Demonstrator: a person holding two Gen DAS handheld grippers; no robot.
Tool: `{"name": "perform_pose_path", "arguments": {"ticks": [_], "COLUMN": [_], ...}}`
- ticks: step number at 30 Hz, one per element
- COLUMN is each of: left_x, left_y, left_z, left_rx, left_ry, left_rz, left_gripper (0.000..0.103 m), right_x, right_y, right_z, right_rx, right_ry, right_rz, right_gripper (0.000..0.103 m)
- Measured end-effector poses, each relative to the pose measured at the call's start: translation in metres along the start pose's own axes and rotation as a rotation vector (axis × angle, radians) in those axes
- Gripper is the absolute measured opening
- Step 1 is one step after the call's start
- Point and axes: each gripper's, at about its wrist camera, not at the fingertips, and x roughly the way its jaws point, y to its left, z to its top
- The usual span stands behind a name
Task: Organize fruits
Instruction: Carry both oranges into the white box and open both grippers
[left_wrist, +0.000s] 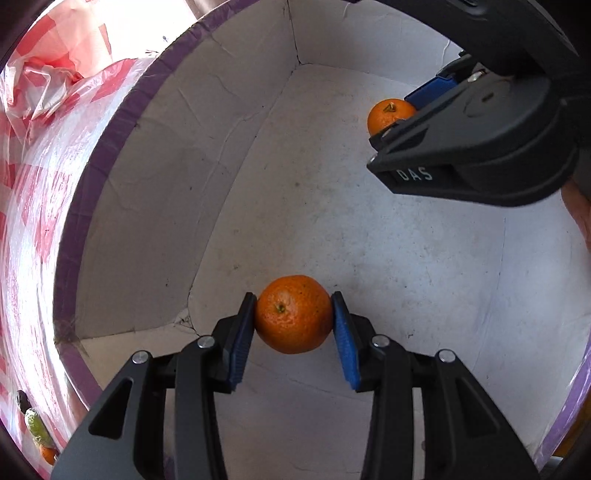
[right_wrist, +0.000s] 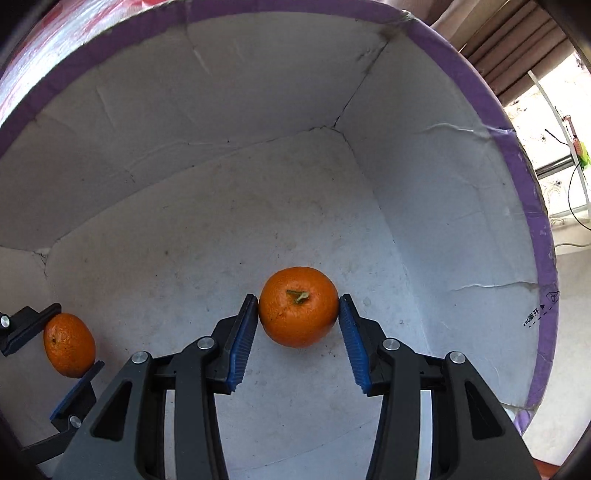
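Both grippers point down into a white cardboard box (left_wrist: 159, 155) with a purple rim (right_wrist: 517, 155). In the left wrist view my left gripper (left_wrist: 294, 301) is shut on an orange (left_wrist: 293, 325), one blue pad against each side, just above the box floor. In the same view my right gripper (left_wrist: 393, 120) comes in from the upper right with a second orange (left_wrist: 386, 114) between its fingers. In the right wrist view that gripper (right_wrist: 299, 300) has its pads touching both sides of this orange (right_wrist: 298, 317), stem up. The left gripper (right_wrist: 72, 339) and its orange (right_wrist: 68, 345) show at the lower left.
The box walls (right_wrist: 221, 92) stand tall around both grippers; its floor (left_wrist: 369, 240) is bare and scuffed. Outside on the left lies a red-and-white plastic bag (left_wrist: 44, 147), with more fruit (left_wrist: 37, 428) below it. A curtain (right_wrist: 524, 48) hangs beyond the far rim.
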Motion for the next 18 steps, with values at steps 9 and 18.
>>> {"name": "perform_pose_path", "arguments": {"ticks": [9,18], "left_x": [0.010,-0.014], "left_y": [0.009,0.040], "left_z": [0.006,0.018], "left_rx": [-0.022,-0.039], "left_ry": [0.030,-0.095], "left_rz": [-0.040,-0.101], "left_gripper": [0.042,0.085], "right_x": [0.003,-0.009], "right_y": [0.006,-0.003], "right_z": [0.001,0.002], "right_rx": [-0.022,0.023], "right_ry": [0.001,-0.069], "right_rz": [-0.010,-0.027], "right_gripper": [0.069,0.087]}}
